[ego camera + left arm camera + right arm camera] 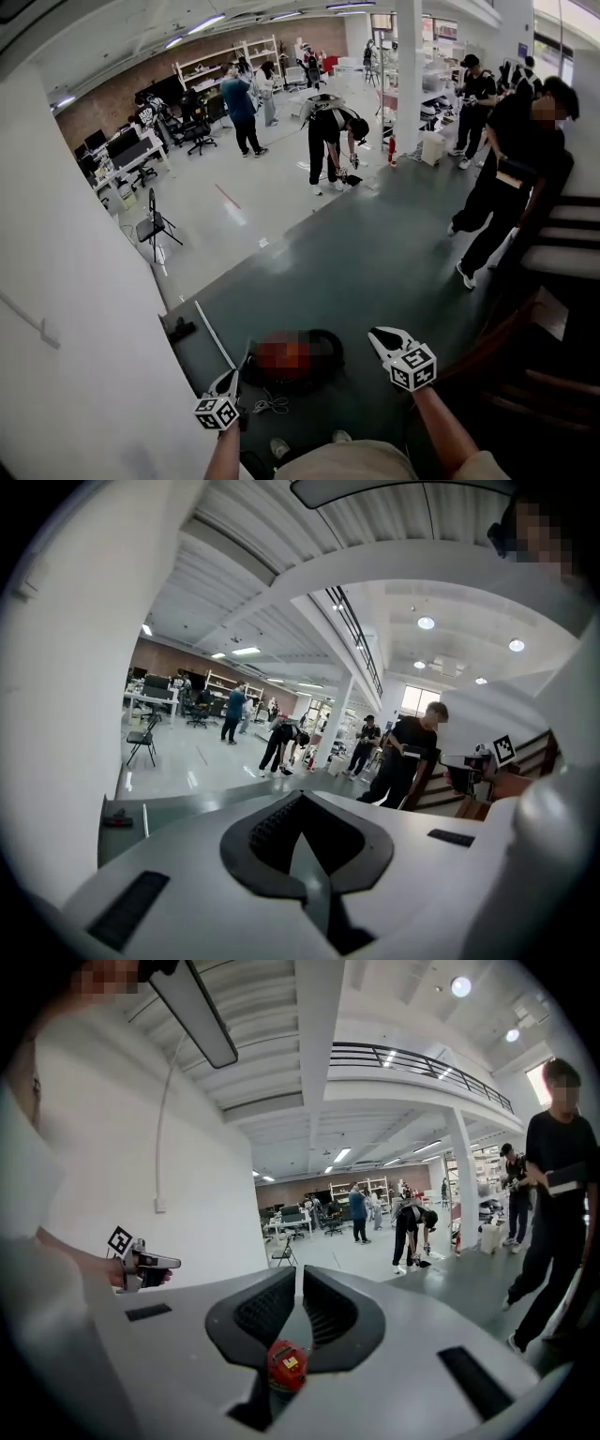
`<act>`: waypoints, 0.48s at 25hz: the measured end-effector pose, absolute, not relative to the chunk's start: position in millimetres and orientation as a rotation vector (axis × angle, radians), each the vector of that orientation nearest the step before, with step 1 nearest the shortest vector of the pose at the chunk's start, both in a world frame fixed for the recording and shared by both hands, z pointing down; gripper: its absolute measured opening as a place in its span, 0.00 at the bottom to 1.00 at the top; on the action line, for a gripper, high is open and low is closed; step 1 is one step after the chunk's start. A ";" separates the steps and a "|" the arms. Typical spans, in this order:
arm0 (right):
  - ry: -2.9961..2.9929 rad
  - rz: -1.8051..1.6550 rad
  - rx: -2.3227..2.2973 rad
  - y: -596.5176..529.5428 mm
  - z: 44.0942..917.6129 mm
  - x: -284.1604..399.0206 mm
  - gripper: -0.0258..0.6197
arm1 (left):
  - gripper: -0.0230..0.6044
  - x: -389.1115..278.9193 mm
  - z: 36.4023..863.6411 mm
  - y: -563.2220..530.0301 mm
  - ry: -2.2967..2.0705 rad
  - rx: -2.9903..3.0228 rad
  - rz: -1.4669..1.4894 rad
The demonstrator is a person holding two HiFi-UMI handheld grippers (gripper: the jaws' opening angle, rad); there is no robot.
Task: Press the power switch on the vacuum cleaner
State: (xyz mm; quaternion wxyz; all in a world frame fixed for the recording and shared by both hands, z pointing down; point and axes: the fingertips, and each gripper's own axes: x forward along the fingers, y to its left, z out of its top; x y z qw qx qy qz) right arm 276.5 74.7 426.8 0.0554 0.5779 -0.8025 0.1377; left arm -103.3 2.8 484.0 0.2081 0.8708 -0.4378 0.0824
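Standing over the vacuum cleaner (319,352), the person holds one gripper on each side of it. The unit is a dark, rounded body resting on the dark green floor (375,262), close to the white wall (75,328). A mosaic patch covers most of its top, so the power switch cannot be located. A loose white cord (272,405) lies on the floor just beside the unit, on the near side.

Left gripper (242,366): held to the left of the unit, above the floor and clear of the body. In the left gripper view its jaws meet at the tips (302,797), with nothing between them.

Right gripper (377,332): held to the right of the unit, also clear of it. In the right gripper view its jaws stand a narrow slit apart at the tips (300,1271). A small red item with a yellow mark (286,1365) shows low in the gap behind the tips. Whether it is part of the unit cannot be confirmed.

A staircase (562,244) rises at the right. A person in black (506,178) stands at its foot.
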 end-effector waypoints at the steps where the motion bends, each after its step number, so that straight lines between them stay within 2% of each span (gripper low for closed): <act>1: -2.452 0.421 1.744 73.9 426.6 269.9 0.06 | 0.04 -97.1 482.5 1.7 -1.207 2.431 0.214; 6: -2.512 0.422 1.690 68.7 421.7 242.2 0.07 | 0.04 -46.0 464.7 -0.9 -1.100 2.496 0.160; 9: -2.547 0.430 1.644 66.3 419.9 226.9 0.15 | 0.05 -11.4 449.9 1.5 -1.021 2.552 0.140; 12: -2.575 0.414 1.611 67.7 416.2 209.4 0.17 | 0.05 12.6 438.6 11.1 -0.959 2.596 0.125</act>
